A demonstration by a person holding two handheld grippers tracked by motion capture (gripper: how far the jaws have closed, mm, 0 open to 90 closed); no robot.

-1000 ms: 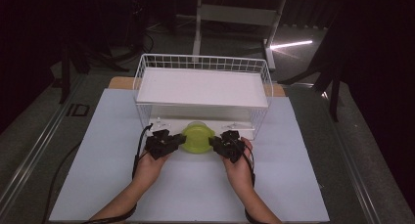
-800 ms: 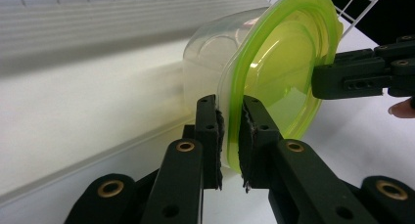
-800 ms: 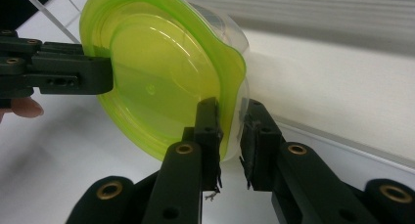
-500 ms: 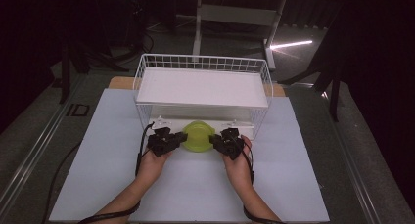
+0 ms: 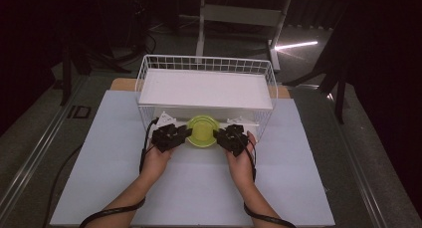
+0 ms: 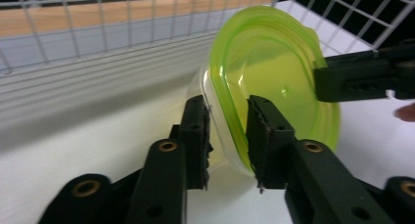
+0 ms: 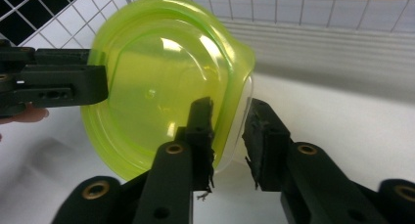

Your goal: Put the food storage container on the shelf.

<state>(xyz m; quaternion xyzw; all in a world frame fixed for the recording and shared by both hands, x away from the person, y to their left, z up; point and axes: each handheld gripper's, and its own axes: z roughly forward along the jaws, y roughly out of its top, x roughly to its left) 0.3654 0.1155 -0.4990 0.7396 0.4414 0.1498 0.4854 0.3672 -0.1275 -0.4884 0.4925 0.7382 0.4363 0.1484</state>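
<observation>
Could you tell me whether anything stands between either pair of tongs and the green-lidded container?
Nothing visible does. The left tongs and right tongs each straddle the container rim at opposite sides, jaws having just been opening, inside the wire basket.

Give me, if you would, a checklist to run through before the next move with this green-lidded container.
1. Container rim sits between the left gripper jaws, which have just been opening: ok.
2. Rim sits between the right gripper jaws, which have also just been opening: ok.
3. Both sets of jaws clear of the rim: cannot tell.
4. Green lid seated on the container: ok.
5. Container resting on the white floor inside the wire basket: cannot tell.
</observation>
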